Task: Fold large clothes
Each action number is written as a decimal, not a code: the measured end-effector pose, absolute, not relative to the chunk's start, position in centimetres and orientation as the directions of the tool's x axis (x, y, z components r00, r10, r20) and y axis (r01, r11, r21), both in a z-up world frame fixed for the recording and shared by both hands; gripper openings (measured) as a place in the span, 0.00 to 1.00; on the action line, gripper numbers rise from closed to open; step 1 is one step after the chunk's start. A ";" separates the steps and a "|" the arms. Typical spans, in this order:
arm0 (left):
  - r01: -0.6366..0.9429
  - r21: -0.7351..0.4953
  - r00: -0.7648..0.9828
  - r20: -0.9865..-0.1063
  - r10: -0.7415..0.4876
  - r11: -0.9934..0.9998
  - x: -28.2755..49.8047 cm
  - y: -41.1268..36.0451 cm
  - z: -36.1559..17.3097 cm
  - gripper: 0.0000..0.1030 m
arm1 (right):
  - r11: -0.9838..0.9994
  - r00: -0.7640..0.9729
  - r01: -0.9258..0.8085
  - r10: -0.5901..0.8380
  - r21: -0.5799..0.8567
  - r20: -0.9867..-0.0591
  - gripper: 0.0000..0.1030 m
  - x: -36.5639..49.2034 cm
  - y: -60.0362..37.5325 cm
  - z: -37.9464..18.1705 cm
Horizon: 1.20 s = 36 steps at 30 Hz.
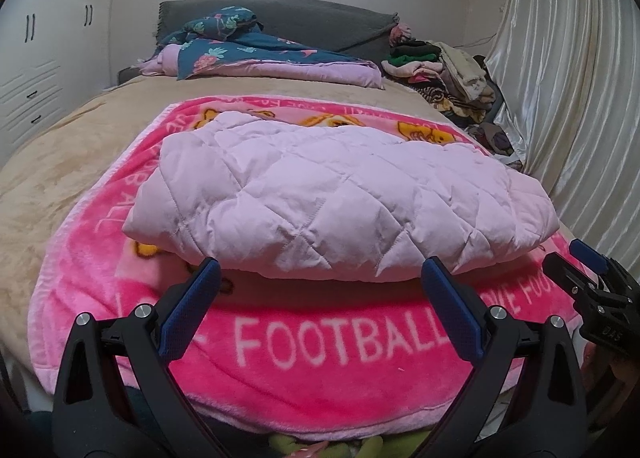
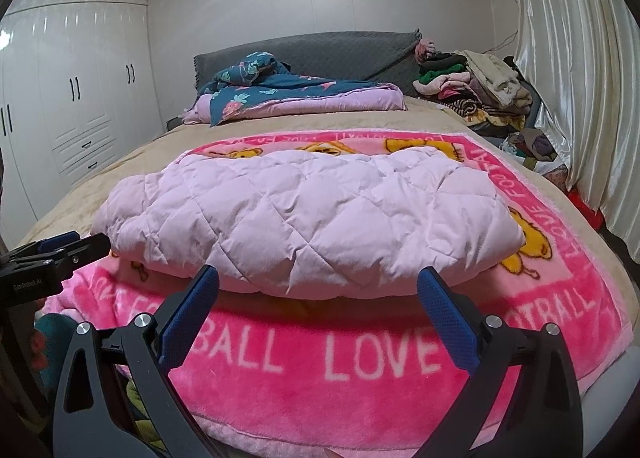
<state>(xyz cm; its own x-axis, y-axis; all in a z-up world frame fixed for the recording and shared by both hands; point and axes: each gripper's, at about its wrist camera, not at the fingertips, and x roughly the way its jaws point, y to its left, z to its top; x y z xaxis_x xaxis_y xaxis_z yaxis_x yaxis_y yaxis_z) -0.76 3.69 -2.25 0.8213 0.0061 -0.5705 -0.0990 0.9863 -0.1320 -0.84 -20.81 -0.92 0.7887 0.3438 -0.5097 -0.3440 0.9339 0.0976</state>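
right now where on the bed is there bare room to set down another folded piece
Free: the beige bedspread left of the pink blanket, toward the wardrobe, and the strip between that blanket and the floral quilt. Crowded: the clothes pile by the curtain, and the blanket's middle under the folded lilac jacket.

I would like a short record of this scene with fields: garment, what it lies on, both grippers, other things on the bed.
garment: pale pink quilted jacket, folded into a bundle
lies on: pink blanket with the word FOOTBALL, spread on the bed
left gripper: open, empty, near the jacket's front edge
right gripper: open, empty, near the same edge
other things: folded floral quilt, pile of clothes by the curtain
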 end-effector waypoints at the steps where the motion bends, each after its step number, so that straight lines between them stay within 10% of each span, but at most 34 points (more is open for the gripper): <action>1: -0.100 -0.133 0.822 -0.570 0.007 0.986 -0.8 3.7 -2.2 0.91 | 0.933 0.788 -0.345 0.345 0.098 -0.509 0.96 -0.8 -20.8 -0.9; 36: -0.113 -0.118 0.819 -0.573 0.025 0.986 -1.1 4.1 -2.0 0.91 | 0.932 0.790 -0.350 0.345 0.088 -0.507 0.96 -1.0 -20.7 -0.7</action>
<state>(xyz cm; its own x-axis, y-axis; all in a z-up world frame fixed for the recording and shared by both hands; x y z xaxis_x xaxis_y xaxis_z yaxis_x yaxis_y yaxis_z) -1.10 4.12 -2.03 0.8193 0.0255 -0.5729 -0.1134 0.9865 -0.1182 -1.03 -20.75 -0.69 0.7899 0.3446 -0.5073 -0.3503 0.9325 0.0880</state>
